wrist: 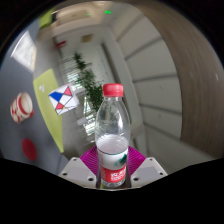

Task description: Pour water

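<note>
A clear plastic water bottle (112, 135) with a red cap (113, 90) and a red-and-white label stands upright between my fingers. My gripper (112, 168) is shut on the bottle, both magenta pads (91, 161) pressing against its lower body at the label. The bottle is lifted above the grey table (170, 120). No cup or other vessel for the water shows in this view.
A white card with a red and blue pattern (61, 98) lies on a yellow-green mat (50, 80) to the left. A red-and-white object (21, 107) sits further left. A leafy green plant (90, 88) stands behind the bottle. Grey tabletop spreads to the right.
</note>
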### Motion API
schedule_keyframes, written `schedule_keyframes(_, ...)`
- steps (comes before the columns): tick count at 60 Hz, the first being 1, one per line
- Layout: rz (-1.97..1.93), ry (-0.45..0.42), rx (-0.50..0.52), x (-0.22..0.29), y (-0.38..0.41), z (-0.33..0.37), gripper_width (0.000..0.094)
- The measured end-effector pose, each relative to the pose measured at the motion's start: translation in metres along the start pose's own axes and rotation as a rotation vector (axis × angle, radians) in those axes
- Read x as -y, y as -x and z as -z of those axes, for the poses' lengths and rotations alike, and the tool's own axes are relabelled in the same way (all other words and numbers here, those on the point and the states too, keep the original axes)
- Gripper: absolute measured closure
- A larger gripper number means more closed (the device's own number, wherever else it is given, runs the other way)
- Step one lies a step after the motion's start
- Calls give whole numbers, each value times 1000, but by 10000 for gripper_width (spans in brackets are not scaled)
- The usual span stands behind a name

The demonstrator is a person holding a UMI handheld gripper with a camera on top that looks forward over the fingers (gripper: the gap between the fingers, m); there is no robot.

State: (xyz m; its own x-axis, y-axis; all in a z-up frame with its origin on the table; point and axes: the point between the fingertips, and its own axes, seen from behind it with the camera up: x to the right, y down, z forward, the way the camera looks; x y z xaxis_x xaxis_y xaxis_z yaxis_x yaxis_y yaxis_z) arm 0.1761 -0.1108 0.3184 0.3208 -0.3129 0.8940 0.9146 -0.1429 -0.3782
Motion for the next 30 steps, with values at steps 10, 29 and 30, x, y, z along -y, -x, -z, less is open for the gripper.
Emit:
schedule_keyframes(10, 463, -165, -20, 65, 62, -55, 605)
schedule_keyframes(29, 1010, -382, 14, 97, 183, -83, 605)
schedule_keyframes(30, 1009, -378, 18, 95, 186, -83, 605)
